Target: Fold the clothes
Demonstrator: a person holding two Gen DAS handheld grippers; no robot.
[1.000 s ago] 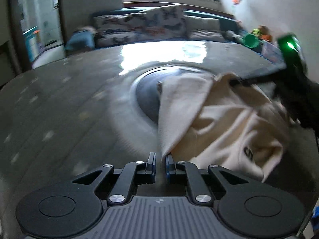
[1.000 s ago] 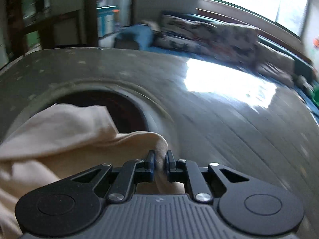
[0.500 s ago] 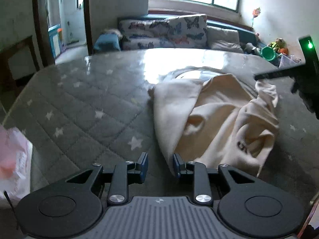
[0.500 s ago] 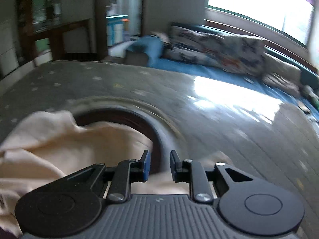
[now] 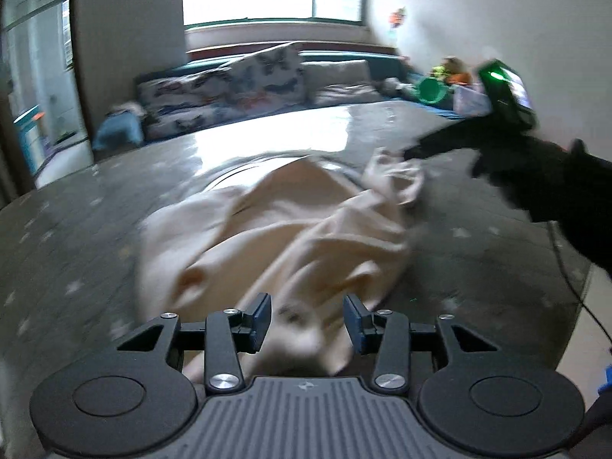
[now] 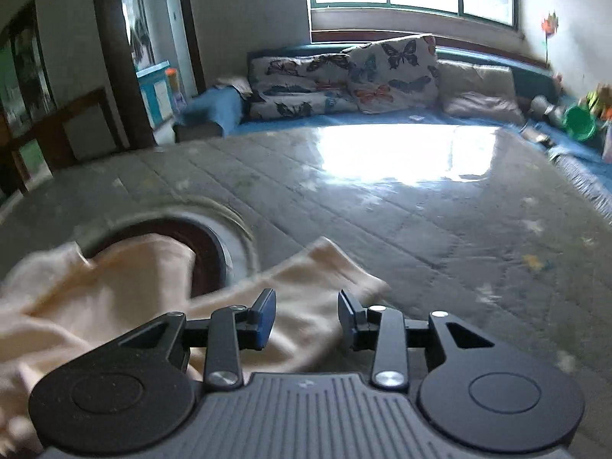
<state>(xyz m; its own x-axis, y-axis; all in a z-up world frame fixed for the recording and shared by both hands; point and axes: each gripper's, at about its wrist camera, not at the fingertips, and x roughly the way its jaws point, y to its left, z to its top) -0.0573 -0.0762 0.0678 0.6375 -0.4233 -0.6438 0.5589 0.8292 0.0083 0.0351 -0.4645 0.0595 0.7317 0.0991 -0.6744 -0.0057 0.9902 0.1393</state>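
Our left gripper (image 5: pixel 307 317) and right gripper (image 6: pixel 306 313) both gape wide, gripping nothing, over the crumpled cream garment (image 5: pixel 275 237) on the grey quilted mattress (image 6: pixel 382 210). Butterfly cushions (image 6: pixel 344 76) at twelve o'clock; green bucket (image 6: pixel 579 122) at two.

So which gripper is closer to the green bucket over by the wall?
Right. The right gripper reaches over the garment's far edge, toward the green bucket. The left gripper sits at the garment's near edge.
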